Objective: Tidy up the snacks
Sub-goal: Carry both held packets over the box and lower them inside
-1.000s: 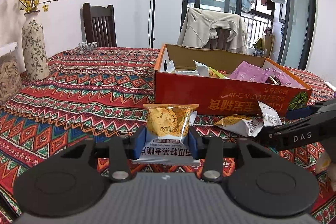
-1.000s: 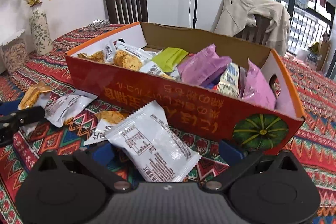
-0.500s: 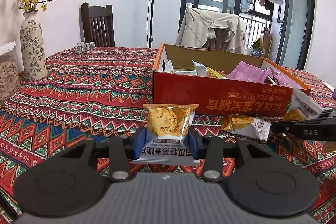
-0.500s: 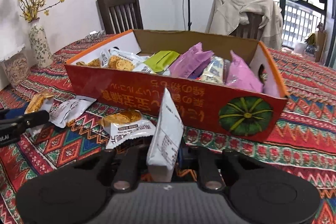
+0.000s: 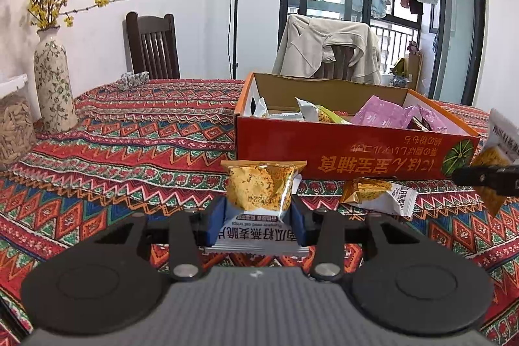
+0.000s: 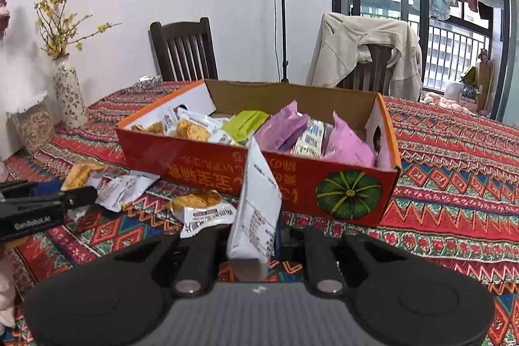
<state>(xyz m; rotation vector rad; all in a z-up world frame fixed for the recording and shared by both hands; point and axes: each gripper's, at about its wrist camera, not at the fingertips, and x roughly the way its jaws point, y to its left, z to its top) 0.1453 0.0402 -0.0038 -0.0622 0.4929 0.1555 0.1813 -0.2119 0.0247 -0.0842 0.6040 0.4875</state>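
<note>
Both grippers carry a snack. We see the right gripper (image 6: 256,235) pinched almost shut on a white packet (image 6: 259,200), which stands on edge between the pads and leans toward the orange box (image 6: 227,164), just in front of its long printed wall. We see the left gripper (image 5: 258,216) partly closed, its blue pads (image 5: 216,218) pressing the sides of a yellow-and-white crisp packet (image 5: 259,193) held upright, also in front of the box and to the left of it.

On the patterned tablecloth (image 5: 129,138), between the box wall and the grippers, one more crisp packet (image 5: 379,195) lies flat; from the right wrist view another pale packet (image 6: 126,188) lies beside the left gripper's fingers.

The box holds pink packets (image 6: 347,145), a green one (image 6: 243,124) and several crisp packets, overlapping so that we cannot count them. Its wall hides the lower layers. In the left wrist view the white packet is cut off by the frame edge, and its print looks too blurred to read.
</note>
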